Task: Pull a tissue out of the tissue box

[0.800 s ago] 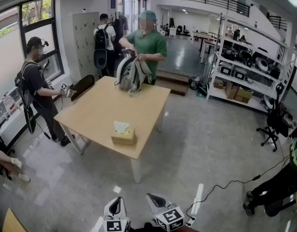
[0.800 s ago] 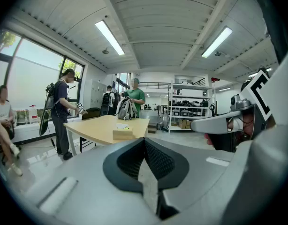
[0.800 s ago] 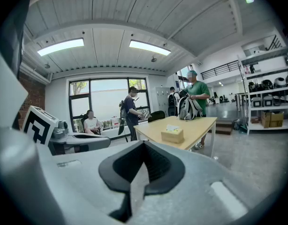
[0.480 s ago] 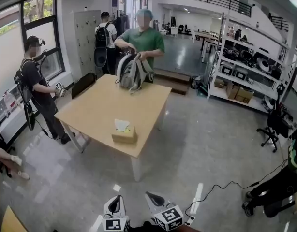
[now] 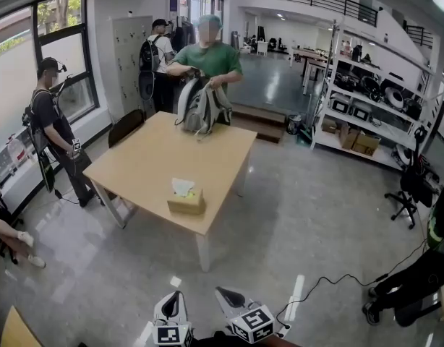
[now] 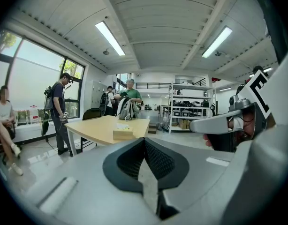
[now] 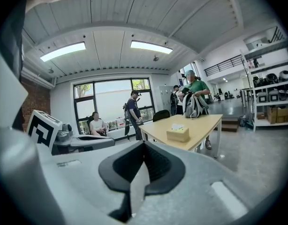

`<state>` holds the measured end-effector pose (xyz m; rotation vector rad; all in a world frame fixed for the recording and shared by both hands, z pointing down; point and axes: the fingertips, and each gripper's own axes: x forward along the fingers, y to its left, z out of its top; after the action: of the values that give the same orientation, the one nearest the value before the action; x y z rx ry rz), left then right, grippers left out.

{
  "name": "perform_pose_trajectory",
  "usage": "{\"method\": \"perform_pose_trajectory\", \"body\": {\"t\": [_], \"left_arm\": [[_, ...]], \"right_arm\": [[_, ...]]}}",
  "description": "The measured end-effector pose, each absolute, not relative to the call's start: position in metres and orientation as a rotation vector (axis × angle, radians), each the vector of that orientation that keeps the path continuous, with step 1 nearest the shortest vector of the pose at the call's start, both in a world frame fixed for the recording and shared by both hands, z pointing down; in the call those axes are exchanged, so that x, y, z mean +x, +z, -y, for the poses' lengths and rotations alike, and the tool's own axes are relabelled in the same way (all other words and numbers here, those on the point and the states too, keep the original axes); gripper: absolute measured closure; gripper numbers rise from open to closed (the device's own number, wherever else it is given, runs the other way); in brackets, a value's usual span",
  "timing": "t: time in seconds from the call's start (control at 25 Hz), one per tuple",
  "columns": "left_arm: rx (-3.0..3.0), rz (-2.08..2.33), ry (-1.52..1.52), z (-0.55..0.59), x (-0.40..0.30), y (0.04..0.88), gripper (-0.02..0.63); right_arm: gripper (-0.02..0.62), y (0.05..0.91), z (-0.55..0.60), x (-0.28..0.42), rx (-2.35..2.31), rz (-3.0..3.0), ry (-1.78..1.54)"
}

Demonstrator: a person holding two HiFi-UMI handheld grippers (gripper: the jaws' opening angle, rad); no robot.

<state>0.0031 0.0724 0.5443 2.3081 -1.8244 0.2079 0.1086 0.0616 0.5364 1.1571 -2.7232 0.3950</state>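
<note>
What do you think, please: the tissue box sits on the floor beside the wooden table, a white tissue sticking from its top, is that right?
No: the head view shows the tissue box on the wooden table, not the floor. A white tissue does stick from its top.

A light wooden rectangular table on white legs stands on the grey polished floor. A tan cardboard tissue box, with a white tissue poking up, sits near its near edge. A grey-and-white backpack stands at the far end.
</note>
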Motion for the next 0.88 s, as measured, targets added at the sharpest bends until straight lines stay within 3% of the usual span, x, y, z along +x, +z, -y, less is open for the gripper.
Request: {"method": "perform_pose_trajectory", "body": {"t": [0.88], "left_arm": [[2.272, 1.834, 0.228, -0.055, -0.031, 0.551, 0.588]], "right_arm": [[0.604, 0.536, -0.048, 0.084, 1.133, 2.729, 0.423]]}}
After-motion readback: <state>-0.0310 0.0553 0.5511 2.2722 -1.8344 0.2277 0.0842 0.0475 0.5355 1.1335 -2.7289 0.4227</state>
